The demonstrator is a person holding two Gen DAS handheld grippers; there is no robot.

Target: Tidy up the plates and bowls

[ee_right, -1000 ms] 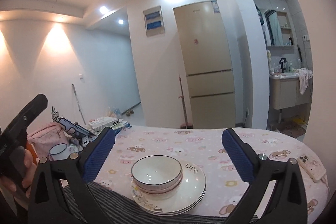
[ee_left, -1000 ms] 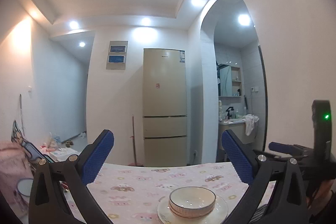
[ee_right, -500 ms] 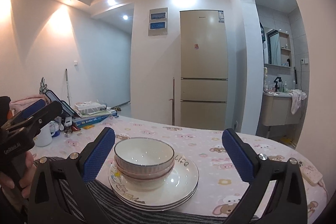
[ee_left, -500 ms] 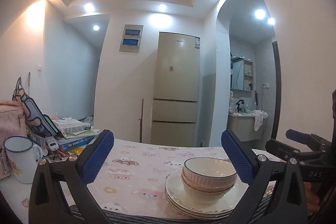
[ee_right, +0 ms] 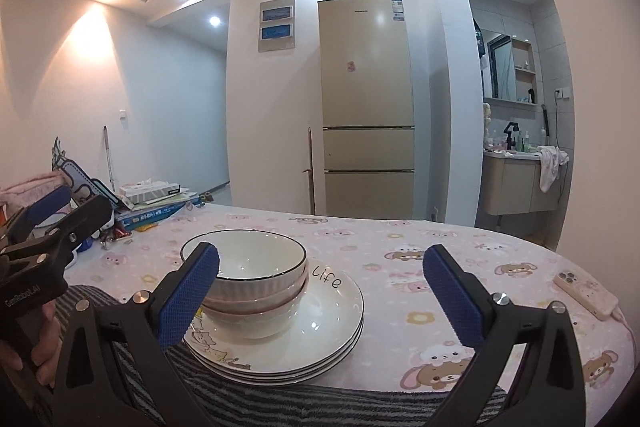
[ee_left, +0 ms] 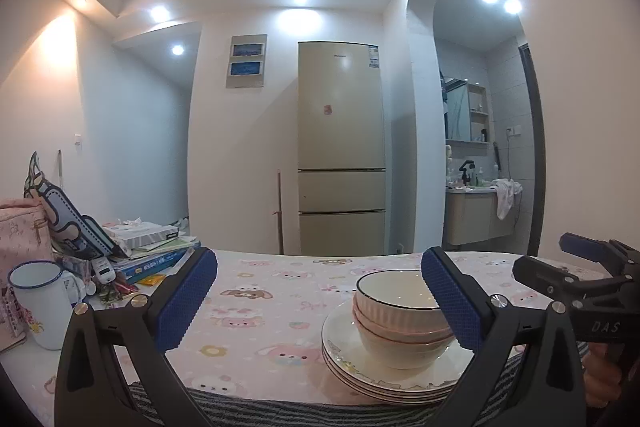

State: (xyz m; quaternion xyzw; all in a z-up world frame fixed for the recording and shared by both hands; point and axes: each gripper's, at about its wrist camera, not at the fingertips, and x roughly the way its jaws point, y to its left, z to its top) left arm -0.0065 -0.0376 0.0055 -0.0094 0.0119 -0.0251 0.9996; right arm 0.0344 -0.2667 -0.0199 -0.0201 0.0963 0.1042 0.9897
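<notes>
A stack of white bowls [ee_left: 394,315] sits on a stack of white plates [ee_left: 348,359] near the front edge of a table with a pink cartoon cloth [ee_left: 260,307]. My left gripper [ee_left: 320,301] is open and empty, low over the table, the stack just inside its right finger. In the right wrist view the bowls [ee_right: 256,279] and plates [ee_right: 320,331] lie just inside the left finger of my right gripper [ee_right: 322,301], which is open and empty. Each gripper shows in the other's view: the right one [ee_left: 580,267] and the left one [ee_right: 52,223].
A white enamel mug [ee_left: 40,303], a pink bag [ee_left: 20,231] and piled books [ee_left: 152,247] crowd the table's left side. A phone [ee_right: 586,295] lies at the right edge. A grey striped cloth [ee_right: 280,403] hangs over the front edge. A fridge [ee_left: 340,151] stands behind.
Both grippers have dropped lower and tilted down toward the table, so the bowl and plate stack looms larger and nearer. Both jaws stay open.
</notes>
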